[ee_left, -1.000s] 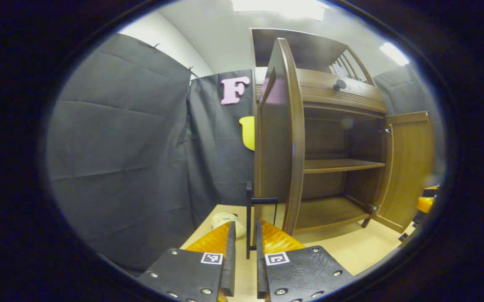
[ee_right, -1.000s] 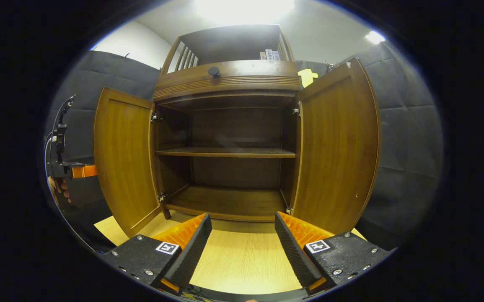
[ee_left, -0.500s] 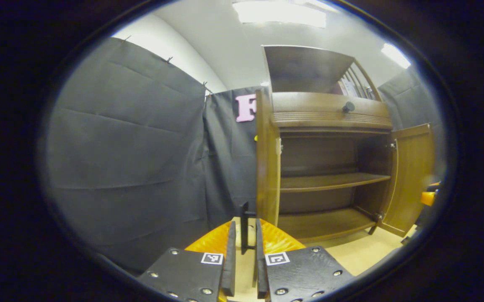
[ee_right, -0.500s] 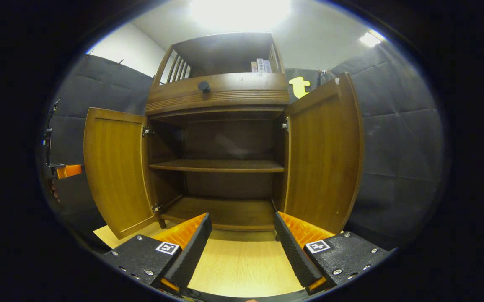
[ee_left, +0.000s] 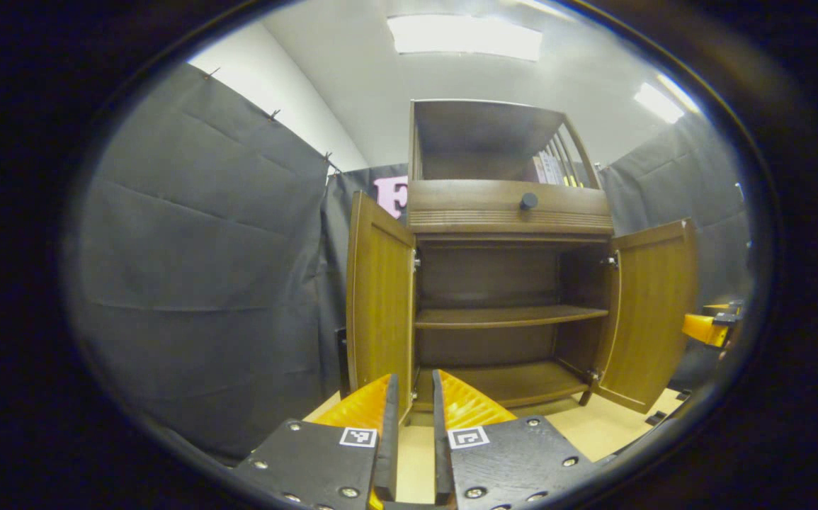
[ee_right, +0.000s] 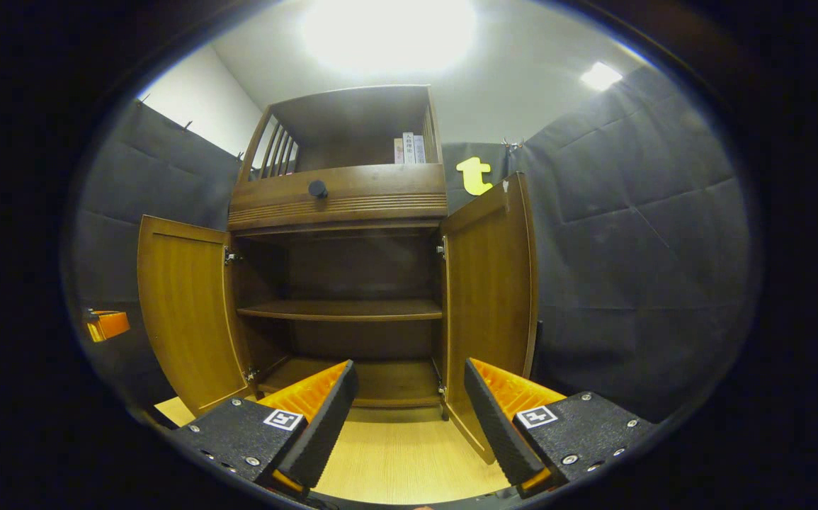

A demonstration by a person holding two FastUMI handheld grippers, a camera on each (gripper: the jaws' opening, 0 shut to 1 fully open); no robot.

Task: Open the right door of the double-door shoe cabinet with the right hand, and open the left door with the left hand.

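Observation:
The brown wooden shoe cabinet (ee_left: 508, 212) (ee_right: 338, 202) stands on a light wooden tabletop with both lower doors swung wide. In the left gripper view the left door (ee_left: 379, 297) is just beyond my left gripper (ee_left: 414, 386). Its jaws are drawn to a narrow gap with nothing between them. A black handle (ee_left: 341, 358) pokes out behind that door. The right door (ee_left: 653, 312) (ee_right: 490, 297) hangs open too. My right gripper (ee_right: 409, 372) is open and holds nothing, a short way in front of the cabinet's bottom shelf.
Inside the cabinet are a middle shelf (ee_right: 341, 309) and a bottom shelf. A drawer with a round dark knob (ee_right: 317, 188) sits above, with books on the top rack. The tabletop (ee_right: 401, 453) runs under both grippers. Black cloth walls close in on both sides.
My left gripper has come off the left door's black handle and backed away; that door now stands wide. The right gripper has also drawn back from the cabinet.

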